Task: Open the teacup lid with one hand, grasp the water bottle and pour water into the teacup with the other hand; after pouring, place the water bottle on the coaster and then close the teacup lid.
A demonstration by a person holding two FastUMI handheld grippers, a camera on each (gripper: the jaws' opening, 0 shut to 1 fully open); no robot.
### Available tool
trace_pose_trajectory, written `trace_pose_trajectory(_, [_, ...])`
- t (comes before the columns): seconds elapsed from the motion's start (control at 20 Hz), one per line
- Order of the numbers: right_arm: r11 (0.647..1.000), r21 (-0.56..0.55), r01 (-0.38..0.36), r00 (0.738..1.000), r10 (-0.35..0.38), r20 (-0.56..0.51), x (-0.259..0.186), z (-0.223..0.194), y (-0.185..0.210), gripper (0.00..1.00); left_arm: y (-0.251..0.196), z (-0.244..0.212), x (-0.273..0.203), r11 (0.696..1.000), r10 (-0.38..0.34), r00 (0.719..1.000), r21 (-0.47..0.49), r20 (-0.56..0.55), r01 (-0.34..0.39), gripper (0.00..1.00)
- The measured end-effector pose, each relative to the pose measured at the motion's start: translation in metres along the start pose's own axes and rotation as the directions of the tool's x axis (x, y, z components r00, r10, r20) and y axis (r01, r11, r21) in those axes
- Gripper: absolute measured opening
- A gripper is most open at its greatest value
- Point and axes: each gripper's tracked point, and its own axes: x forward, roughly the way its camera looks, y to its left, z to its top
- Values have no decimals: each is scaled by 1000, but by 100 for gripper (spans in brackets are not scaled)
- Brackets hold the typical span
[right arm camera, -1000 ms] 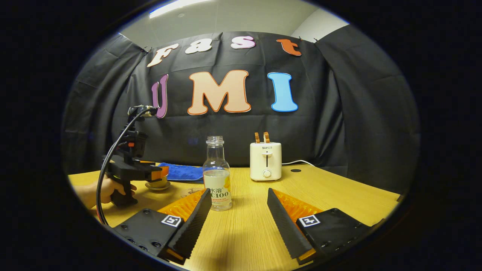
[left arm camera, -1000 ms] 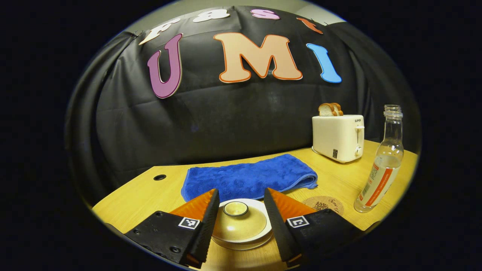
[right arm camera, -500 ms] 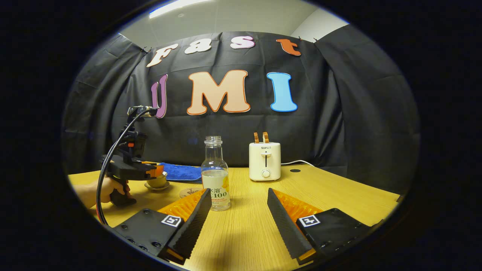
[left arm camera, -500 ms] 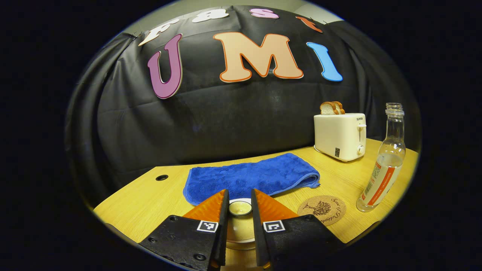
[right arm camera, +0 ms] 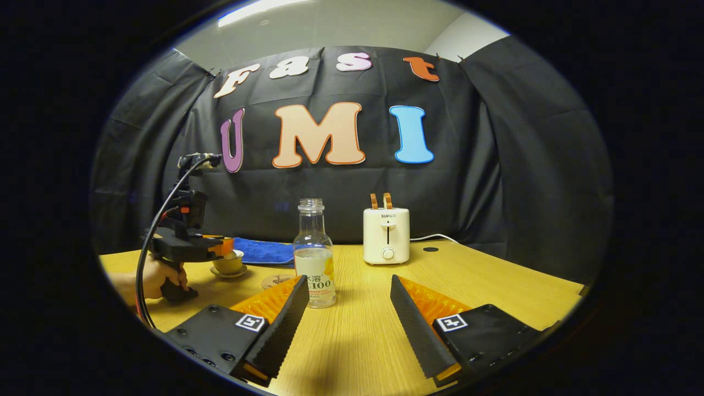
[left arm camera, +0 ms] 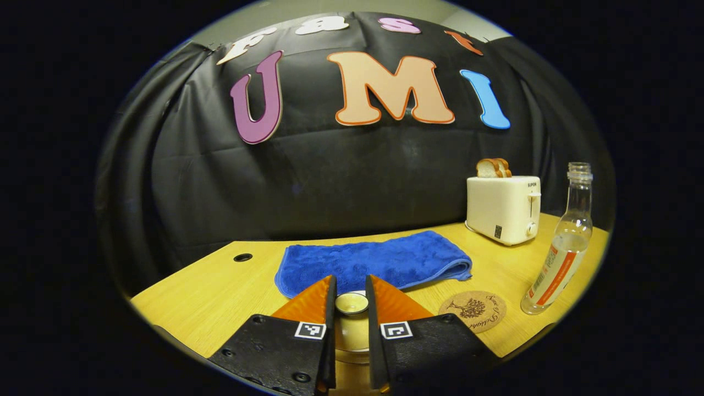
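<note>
Presently the left gripper [left arm camera: 350, 308] has its fingers closed tight on the knob of the teacup lid [left arm camera: 351, 303], just in front of the blue towel [left arm camera: 374, 263] on the table [left arm camera: 209, 297]. The right gripper [right arm camera: 346, 313] is spread wide, gripping nothing, low over the table's front edge. The water bottle [right arm camera: 314, 254] stands upright just beyond its left finger, beside the cork coaster [left arm camera: 472, 311]. The teacup [right arm camera: 229, 264] sits on its saucer near the table's left edge.

Two low tabletop views, toaster [left arm camera: 503, 209] shared
</note>
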Motion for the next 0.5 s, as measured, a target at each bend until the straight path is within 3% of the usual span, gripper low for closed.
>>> trace_pose_trajectory(0.2, [1000, 0, -2, 1000, 2, 2, 1, 1, 1, 95, 4, 5, -10, 1000, 6, 999, -25, 42, -5, 22])
trace_pose_trajectory(0.5, [998, 3, -60, 998, 60, -3, 10, -1, 17, 96, 7, 14, -37, 1000, -6, 993, -4, 115, 7, 22])
